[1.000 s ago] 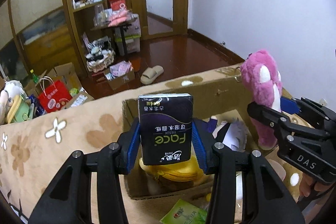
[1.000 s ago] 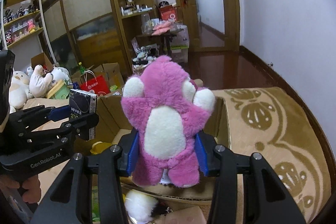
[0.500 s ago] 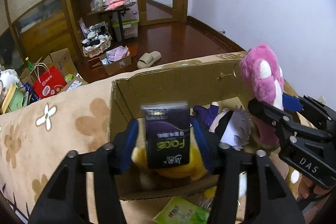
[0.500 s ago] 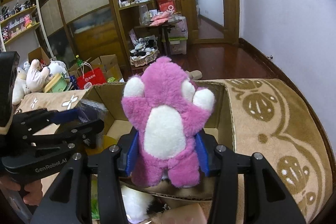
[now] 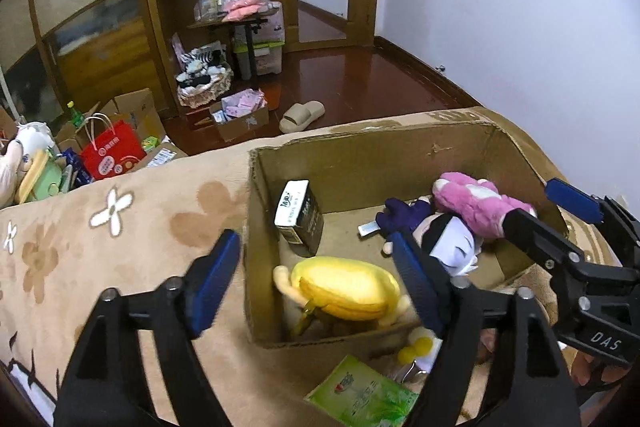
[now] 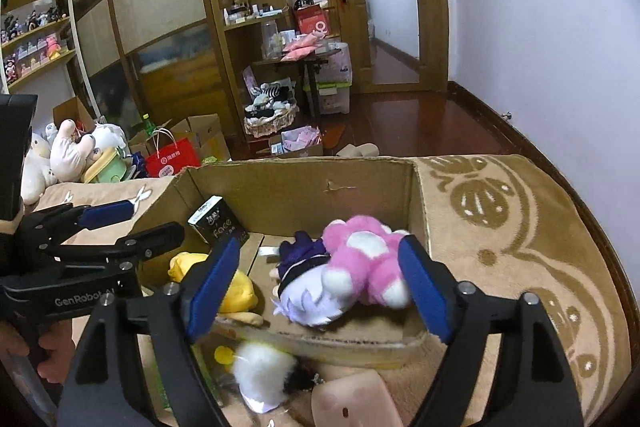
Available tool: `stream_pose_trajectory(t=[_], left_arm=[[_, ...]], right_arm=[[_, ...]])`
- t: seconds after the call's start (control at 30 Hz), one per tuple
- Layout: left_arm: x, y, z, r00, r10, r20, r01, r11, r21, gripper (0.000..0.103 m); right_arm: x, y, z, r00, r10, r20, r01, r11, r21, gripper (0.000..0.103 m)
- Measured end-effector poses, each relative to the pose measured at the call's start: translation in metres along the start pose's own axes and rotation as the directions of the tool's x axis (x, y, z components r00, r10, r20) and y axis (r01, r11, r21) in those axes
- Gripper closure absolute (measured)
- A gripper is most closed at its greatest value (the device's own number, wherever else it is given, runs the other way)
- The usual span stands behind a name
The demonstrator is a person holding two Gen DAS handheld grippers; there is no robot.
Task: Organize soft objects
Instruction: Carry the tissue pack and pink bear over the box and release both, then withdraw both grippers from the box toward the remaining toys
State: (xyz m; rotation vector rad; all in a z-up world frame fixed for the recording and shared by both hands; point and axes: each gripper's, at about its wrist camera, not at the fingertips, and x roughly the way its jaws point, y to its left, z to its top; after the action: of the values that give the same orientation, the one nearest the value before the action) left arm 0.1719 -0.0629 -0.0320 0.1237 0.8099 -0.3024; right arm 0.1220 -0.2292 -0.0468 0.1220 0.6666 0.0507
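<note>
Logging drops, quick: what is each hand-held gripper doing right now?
Left hand-held gripper: open, holding nothing; jaws just opened.
Right hand-held gripper: open, holding nothing; jaws just opened, pink plush lying in the cardboard box.

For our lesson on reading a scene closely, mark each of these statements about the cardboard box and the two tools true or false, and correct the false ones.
1. The pink plush bear lies inside the brown cardboard box. True.
2. The left tool grips the black tissue pack. False: its jaws are open and empty, and the pack sits in the box.
3. A yellow plush toy is in the box. True.
4. The right tool is shut on the bear. False: its jaws stand open above it.
5. The green packet lies inside the box. False: it lies outside, in front.
</note>
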Motion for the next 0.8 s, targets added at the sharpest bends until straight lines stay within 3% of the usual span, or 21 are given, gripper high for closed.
stream_pose_trajectory(t=[0.3, 0.8], left_arm=[[-0.031, -0.002, -0.011, 1.0, 0.023, 0.015, -0.023, 1.0, 0.016, 0.01], [-0.084, 0.019, -0.041, 0.999, 0.044, -0.027, -0.046, 0.996, -0.07, 0.009]], right_arm=[[-0.035, 0.002, -0.001, 0.999, 0.001, 0.048, -0.002, 1.0, 0.018, 0.001], [-0.084, 0.009, -0.021, 0.998, -0.016, 0.053, 0.016, 1.0, -0.004, 0.0]])
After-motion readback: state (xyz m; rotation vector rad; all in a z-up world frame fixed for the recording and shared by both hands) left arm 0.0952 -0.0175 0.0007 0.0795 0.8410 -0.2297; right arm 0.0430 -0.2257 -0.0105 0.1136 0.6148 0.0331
